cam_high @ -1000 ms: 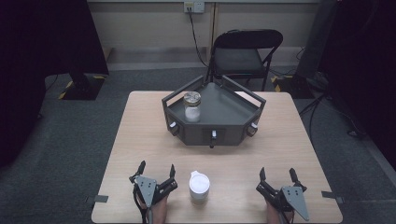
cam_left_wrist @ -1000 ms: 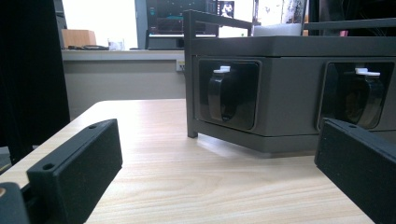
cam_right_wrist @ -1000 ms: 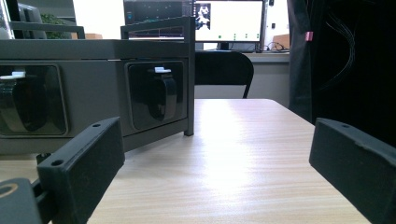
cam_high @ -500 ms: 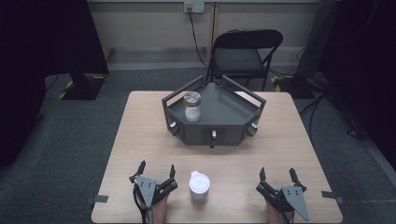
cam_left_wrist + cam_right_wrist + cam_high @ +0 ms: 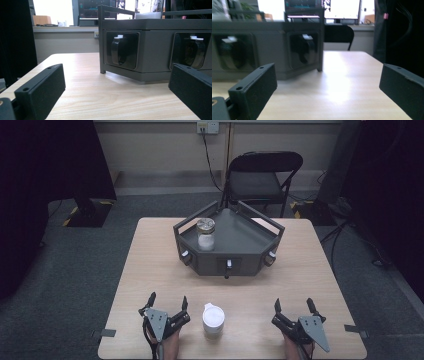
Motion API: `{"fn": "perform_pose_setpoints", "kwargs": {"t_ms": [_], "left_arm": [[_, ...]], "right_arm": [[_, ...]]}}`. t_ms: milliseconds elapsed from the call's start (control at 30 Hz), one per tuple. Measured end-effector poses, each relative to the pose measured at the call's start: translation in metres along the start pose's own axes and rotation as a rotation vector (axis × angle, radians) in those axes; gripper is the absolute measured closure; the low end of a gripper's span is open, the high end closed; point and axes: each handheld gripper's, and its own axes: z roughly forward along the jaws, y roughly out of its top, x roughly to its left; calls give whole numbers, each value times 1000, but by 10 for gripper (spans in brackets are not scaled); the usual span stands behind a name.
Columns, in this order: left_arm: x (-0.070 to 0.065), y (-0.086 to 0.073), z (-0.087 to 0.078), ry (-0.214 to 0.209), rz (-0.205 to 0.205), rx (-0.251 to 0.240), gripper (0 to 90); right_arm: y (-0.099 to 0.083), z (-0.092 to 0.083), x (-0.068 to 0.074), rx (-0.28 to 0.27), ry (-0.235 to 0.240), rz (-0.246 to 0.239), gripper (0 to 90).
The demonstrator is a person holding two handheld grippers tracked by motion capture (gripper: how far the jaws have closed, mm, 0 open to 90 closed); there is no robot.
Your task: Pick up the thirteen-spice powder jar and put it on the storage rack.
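Note:
A dark grey tray-like box (image 5: 235,255) with knobs on its front faces stands in the middle of the wooden table (image 5: 145,265). A glass jar (image 5: 205,233) with white contents and a metal lid stands inside it at the left. A white lidded cup (image 5: 213,318) sits near the front edge. My left gripper (image 5: 168,303) rests open to the left of the cup, and my right gripper (image 5: 294,307) rests open at the front right. The left gripper view has the box (image 5: 155,47) ahead between its jaws. The right gripper view shows the box (image 5: 267,47) ahead on the left.
A black folding chair (image 5: 260,180) stands behind the table. A dark stand base (image 5: 87,212) is on the floor at the back left, and cables (image 5: 350,225) lie on the floor at the right. Bare tabletop surrounds the box.

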Motion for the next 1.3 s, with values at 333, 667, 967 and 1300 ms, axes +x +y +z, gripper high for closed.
{"fn": "perform_pose_setpoints", "kwargs": {"t_ms": [333, 667, 967, 1300], "left_arm": [[-1, 0, 0, 3, -2, -2, 2], [0, 0, 0, 3, -2, -2, 2], [0, -1, 0, -1, -3, -4, 2], [1, -1, 0, -4, -3, -5, 1]], "right_arm": [[38, 1, 23, -62, 281, 35, 0], [46, -3, 51, -88, 440, 62, 0], [32, -10, 72, -61, 575, 35, 41], [24, -8, 84, 54, 590, 12, 139]]}}
